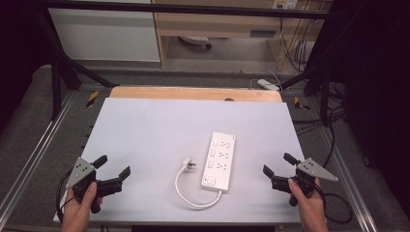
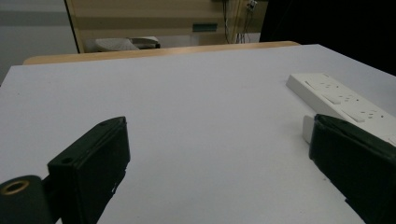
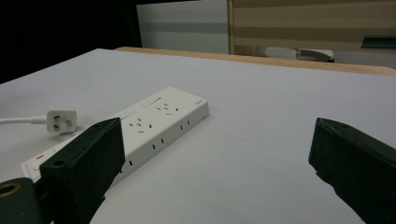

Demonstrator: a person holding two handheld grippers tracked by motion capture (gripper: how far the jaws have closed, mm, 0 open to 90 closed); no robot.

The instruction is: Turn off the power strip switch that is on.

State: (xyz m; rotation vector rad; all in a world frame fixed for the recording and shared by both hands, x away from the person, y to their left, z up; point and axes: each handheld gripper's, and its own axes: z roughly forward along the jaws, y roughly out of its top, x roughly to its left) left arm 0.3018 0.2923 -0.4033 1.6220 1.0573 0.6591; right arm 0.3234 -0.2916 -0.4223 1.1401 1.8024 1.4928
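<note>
White power strip (image 1: 219, 160) lies flat on the grey bench (image 1: 154, 125), right of centre, its cord (image 1: 186, 193) looping round to the plug (image 1: 189, 165) just beside its left edge. Left gripper (image 1: 115, 170) near the front-left corner, jaws spread wide, nothing between them. Right gripper (image 1: 279, 164) near the front-right edge, jaws also released and empty, well apart from the strip.

A white power strip (image 1: 219, 160) lies flat right of the high view's centre, long axis running up the frame, sockets facing up. Its white cable (image 1: 186, 193) loops from the lower end leftward to a white plug (image 1: 189, 165) lying just beside it, apart.
</note>
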